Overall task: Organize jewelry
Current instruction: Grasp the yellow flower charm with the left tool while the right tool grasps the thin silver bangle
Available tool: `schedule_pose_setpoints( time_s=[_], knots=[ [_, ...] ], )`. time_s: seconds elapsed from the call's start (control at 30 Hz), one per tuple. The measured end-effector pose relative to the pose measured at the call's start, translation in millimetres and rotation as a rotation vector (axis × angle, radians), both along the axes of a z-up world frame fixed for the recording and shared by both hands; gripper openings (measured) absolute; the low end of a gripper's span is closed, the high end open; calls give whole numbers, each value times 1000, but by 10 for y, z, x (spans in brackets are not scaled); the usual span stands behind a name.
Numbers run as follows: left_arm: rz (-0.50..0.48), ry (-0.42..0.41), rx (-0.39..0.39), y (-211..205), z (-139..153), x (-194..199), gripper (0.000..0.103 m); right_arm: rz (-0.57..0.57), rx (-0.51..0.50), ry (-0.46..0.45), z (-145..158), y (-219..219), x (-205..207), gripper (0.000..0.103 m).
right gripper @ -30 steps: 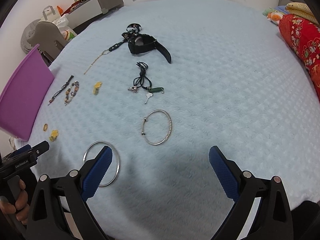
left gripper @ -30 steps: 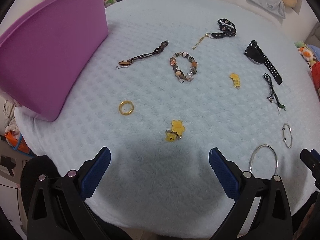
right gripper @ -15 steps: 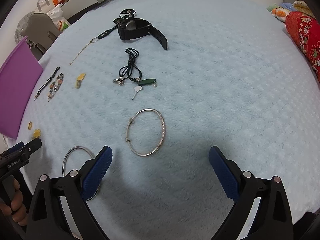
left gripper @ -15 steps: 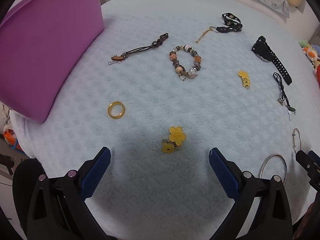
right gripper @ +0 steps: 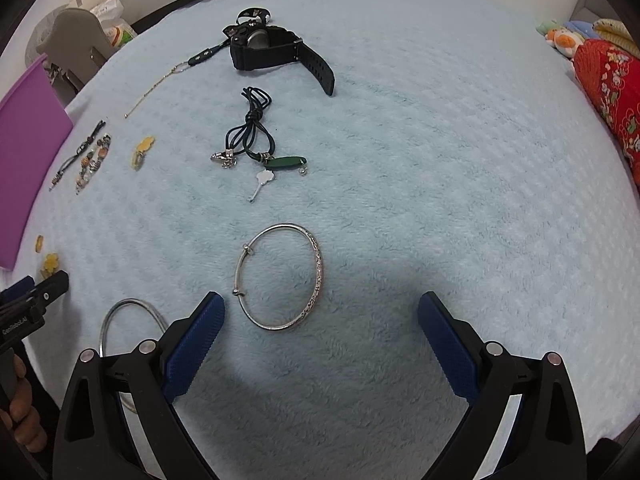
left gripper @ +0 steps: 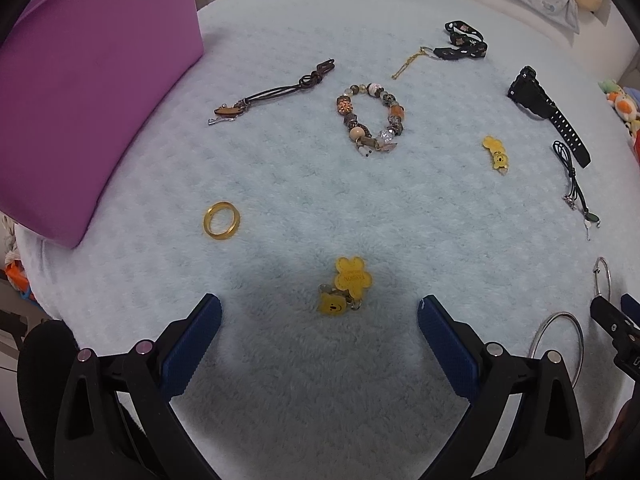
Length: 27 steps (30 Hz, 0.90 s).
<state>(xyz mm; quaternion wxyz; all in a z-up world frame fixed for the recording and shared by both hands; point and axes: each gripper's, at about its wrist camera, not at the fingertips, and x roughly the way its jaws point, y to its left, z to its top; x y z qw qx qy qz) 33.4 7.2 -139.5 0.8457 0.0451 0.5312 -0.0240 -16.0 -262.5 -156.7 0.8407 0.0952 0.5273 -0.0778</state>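
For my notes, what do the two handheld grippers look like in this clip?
Both match: the left gripper and right gripper have black plastic frames with triangular cut-outs, silver round fasteners and blue ridged finger pads. The right-wrist view shows white lettering on the left unit's black body, too small to read fully, and a bare hand gripping it. No cables visible.

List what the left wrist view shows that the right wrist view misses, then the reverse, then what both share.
Only the left wrist view: the left gripper seen along its wide-open jaws, and the purple bin broadside.

Only the right wrist view: the right gripper with jaws wide open, the patterned silver bangle seen whole, the watch face, and the red patterned fabric.

Both: the black watch, beaded bracelet, gold ring, yellow bear charm, plain silver bangle and black cord necklace.
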Motion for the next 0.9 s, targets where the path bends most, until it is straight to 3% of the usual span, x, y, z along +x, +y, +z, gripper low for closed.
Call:
schedule_pose_setpoints(
  time_s=[0.17,0.3,0.5,0.7,0.8,0.9],
  knots=[
    [-6,-6,1,-14,-55,22,97,5,-35,8,-33,40,28,93],
    [-3,-19,-44,31,-101,39,98,10,-72,1,-54,83,51,94],
    [-13,-51,-29,16,-106,19,98,23,-82,-22,-65,93,29,94],
    [4,-31,-15,3,-87,76,97,19,-92,-54,-69,106,-11,94],
    [13,-25,-14,-17,-73,105,95,28,-104,-58,-68,129,-22,94],
    [-9,-36,-1,-85,-49,112,84,42,-109,-55,-53,152,-12,93]
  ],
)
